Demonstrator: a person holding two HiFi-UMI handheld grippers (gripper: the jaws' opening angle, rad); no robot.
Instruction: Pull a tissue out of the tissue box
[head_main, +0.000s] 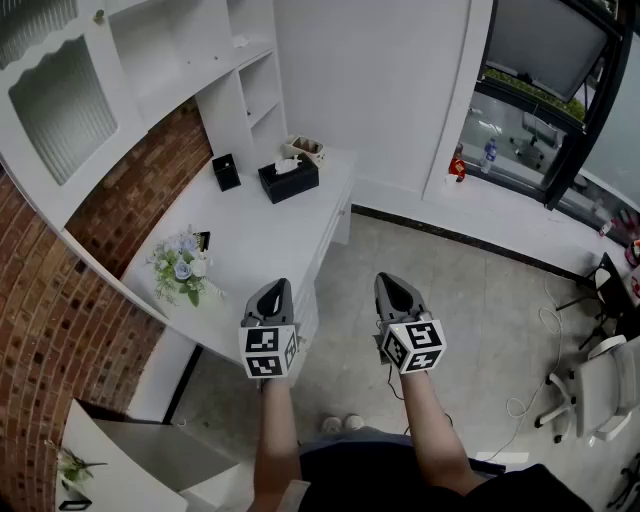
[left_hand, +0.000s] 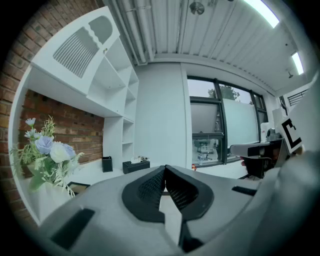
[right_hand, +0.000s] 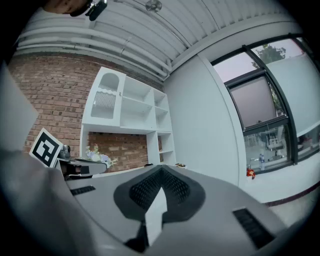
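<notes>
A black tissue box (head_main: 288, 181) with a white tissue (head_main: 287, 165) poking from its top stands at the far end of the white desk (head_main: 262, 232). It shows small and far off in the left gripper view (left_hand: 136, 165). My left gripper (head_main: 274, 288) hovers over the desk's near edge, well short of the box. Its jaws are shut tip to tip with nothing between them (left_hand: 164, 168). My right gripper (head_main: 393, 281) hangs over the floor beside the desk, also shut and empty (right_hand: 161, 169).
A black pen holder (head_main: 226, 172) and a small basket (head_main: 304, 149) stand beside the box. A flower bouquet (head_main: 182, 268) and a small frame (head_main: 203, 240) sit on the desk's near part. Shelves rise behind; a white chair (head_main: 598, 385) stands at the right.
</notes>
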